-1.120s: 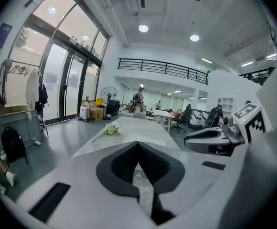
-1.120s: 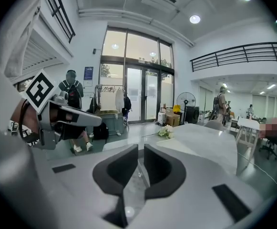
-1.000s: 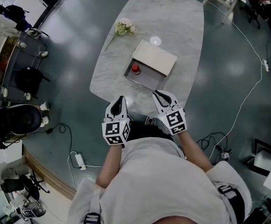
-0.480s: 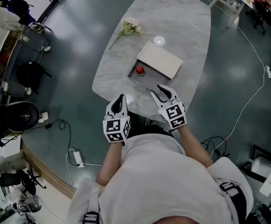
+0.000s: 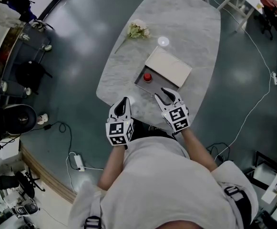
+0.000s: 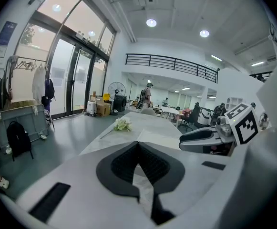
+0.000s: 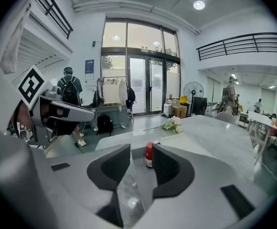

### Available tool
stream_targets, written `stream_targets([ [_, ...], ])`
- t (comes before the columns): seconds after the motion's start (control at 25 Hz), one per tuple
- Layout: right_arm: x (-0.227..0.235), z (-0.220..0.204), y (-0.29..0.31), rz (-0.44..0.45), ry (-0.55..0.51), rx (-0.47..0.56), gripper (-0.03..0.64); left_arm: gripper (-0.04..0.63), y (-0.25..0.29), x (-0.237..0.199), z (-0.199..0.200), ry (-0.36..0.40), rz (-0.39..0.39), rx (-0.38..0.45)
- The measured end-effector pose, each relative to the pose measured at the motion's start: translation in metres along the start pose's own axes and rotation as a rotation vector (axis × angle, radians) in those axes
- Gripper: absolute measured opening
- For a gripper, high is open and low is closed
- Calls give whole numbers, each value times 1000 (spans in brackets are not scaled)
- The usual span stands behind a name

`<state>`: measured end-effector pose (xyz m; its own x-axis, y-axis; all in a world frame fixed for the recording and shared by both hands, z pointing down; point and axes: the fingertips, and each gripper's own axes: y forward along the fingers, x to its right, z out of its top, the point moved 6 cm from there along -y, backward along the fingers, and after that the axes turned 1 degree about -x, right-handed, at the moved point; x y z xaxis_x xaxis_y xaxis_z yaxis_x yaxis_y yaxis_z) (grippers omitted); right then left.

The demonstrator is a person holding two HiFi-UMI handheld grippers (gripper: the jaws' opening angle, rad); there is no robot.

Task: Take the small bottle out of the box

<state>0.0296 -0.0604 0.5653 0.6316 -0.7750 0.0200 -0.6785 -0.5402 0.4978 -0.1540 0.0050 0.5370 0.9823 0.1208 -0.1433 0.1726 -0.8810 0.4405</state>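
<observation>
A white power strip [image 5: 76, 161] lies on the dark, glossy floor at 8 o'clock of the table [image 5: 190, 23], a long rounded slab of pale veined marble. A sprig of pale flowers [image 5: 138, 30] lies near the table's left edge, at 11 o'clock of the box. The left gripper [image 5: 124, 100] hangs over the table's near edge, its dark ribbed pads pressed together on nothing. The bottle [image 5: 148, 77], small with a red cap, stands upright at the left end of the open part of the box [image 5: 158, 82], at 1 o'clock of the left gripper and 11 o'clock of the right. The box is a shallow grey rectangular tray. A flat cream lid [image 5: 169, 66] lies at its far side, whether on it or behind it I cannot tell. A small white round thing [image 5: 163, 41] sits just beyond, at 12 o'clock. The right gripper [image 5: 161, 94] is just short of the box's near wall with its fingers apart, having just been opening. They hold nothing, and the bottle shows through the gap, farther off. Only that low wall stands in the way.
</observation>
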Motion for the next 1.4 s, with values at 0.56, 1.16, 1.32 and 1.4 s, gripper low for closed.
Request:
stream_targets([
  [0.56,9,6,55,-1,26,-77,160,23,36,-43,6,-19,-20,-52],
  [1.16,15,4,109,-24,12,-170,180,23,64,-74,11,-27,-48,-104],
  [1.32,18,0,122,-40,0,-210,187,23,73,-84,13,-22,-65,-118],
  [1.4,20,1,130,-48,-12,-216,189,23,79,-89,15,-15,-73,-125],
])
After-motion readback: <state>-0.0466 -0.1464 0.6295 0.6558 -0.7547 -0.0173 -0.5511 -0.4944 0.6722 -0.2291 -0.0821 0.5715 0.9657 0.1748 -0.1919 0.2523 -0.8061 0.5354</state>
